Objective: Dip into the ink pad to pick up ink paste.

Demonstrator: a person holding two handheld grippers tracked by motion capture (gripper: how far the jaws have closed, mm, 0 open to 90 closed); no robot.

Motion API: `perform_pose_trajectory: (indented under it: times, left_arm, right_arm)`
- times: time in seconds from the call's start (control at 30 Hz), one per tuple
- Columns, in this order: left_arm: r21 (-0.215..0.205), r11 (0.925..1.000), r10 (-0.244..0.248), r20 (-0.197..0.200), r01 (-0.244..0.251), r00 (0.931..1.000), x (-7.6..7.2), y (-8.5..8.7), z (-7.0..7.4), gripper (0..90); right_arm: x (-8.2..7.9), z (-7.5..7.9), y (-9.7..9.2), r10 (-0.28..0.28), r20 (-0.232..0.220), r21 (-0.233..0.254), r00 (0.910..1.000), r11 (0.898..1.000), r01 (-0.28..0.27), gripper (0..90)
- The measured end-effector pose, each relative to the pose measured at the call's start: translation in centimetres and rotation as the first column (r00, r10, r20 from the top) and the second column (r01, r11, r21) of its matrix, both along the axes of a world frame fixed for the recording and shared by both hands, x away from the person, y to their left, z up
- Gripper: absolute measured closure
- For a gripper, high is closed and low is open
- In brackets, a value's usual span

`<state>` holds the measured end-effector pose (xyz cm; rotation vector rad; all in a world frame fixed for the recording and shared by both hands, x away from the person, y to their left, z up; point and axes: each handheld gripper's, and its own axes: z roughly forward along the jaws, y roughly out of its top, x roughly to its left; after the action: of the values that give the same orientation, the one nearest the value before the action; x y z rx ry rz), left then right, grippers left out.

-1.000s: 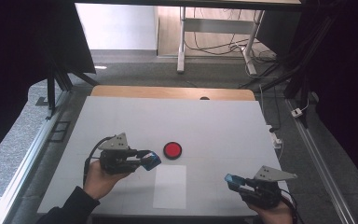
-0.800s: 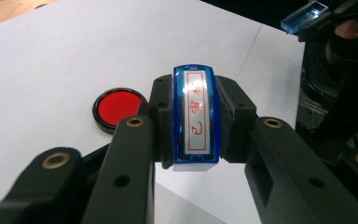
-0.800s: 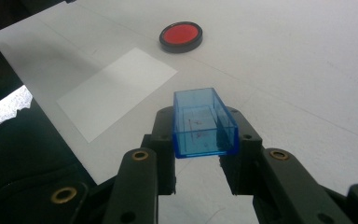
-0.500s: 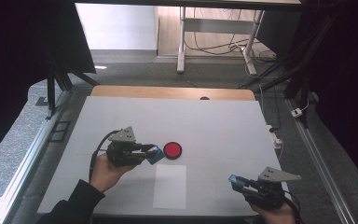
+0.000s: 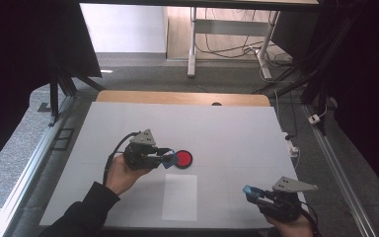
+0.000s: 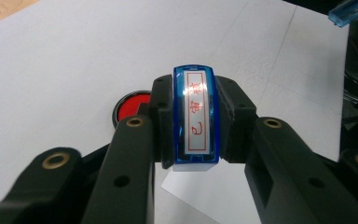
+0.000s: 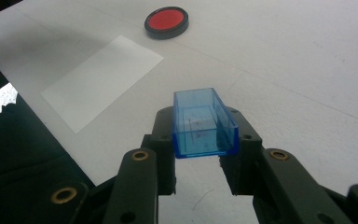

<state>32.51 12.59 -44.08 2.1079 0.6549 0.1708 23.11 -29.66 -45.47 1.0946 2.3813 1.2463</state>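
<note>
My left gripper (image 5: 164,158) is shut on a blue stamp (image 6: 195,93) whose top label bears red characters. The stamp's end (image 5: 169,160) hangs right beside the left rim of a round red ink pad (image 5: 183,159), which also peeks out behind the left jaw (image 6: 129,105). Whether stamp and pad touch I cannot tell. My right gripper (image 5: 250,191), near the table's front right corner, is shut on a clear blue stamp cap (image 7: 203,123), open side up. A white paper slip (image 5: 179,196) lies flat between the two hands.
The white table top (image 5: 227,133) has a wooden strip along its far edge. Metal rails run down both sides, with dark curtains, cables and a desk frame beyond. A dark sleeve reaches in at the front left.
My left gripper has carried the stamp to the right and slightly away from the person, up to the ink pad. The right gripper has stayed put with the cap.
</note>
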Motion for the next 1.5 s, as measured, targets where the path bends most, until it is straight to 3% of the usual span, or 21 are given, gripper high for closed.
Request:
perform_pose_trajectory:
  times: [0.43, 0.57, 0.8, 1.2, 1.5]
  left_arm:
    - [0.008, 0.9999, 0.007, -0.012, -0.007, 0.9999, 2.0, -1.3, 0.2, 70.5]
    - [0.033, 0.9994, 0.006, -0.006, -0.006, 1.0, 2.6, -2.2, -0.1, 70.6]
    - [0.067, 0.9978, 0.006, -0.019, -0.004, 0.9998, 3.7, -3.7, -1.1, 70.7]
    - [0.104, 0.9937, 0.048, -0.068, -0.041, 0.9965, 5.6, -4.8, -3.2, 70.7]
    - [0.133, 0.9894, 0.07, -0.092, -0.057, 0.9933, 6.3, -5.3, -4.5, 70.7]
  right_arm:
    - [0.0, 0.0, 0.2, 0.019, -0.003, -0.013, 0.9998, 1.0, -0.019, 68.4]
    - [0.0, 0.0, 0.2, 0.02, -0.001, -0.019, 0.9998, 1.0, -0.02, 68.5]
    - [-0.1, 0.0, 0.3, 0.024, 0.002, -0.022, 0.9997, 0.999, -0.024, 68.5]
    - [-0.1, 0.0, 0.3, 0.025, 0.002, -0.022, 0.9997, 0.999, -0.025, 68.5]
    - [-0.1, 0.0, 0.3, 0.027, 0.002, -0.021, 0.9996, 0.999, -0.027, 68.4]
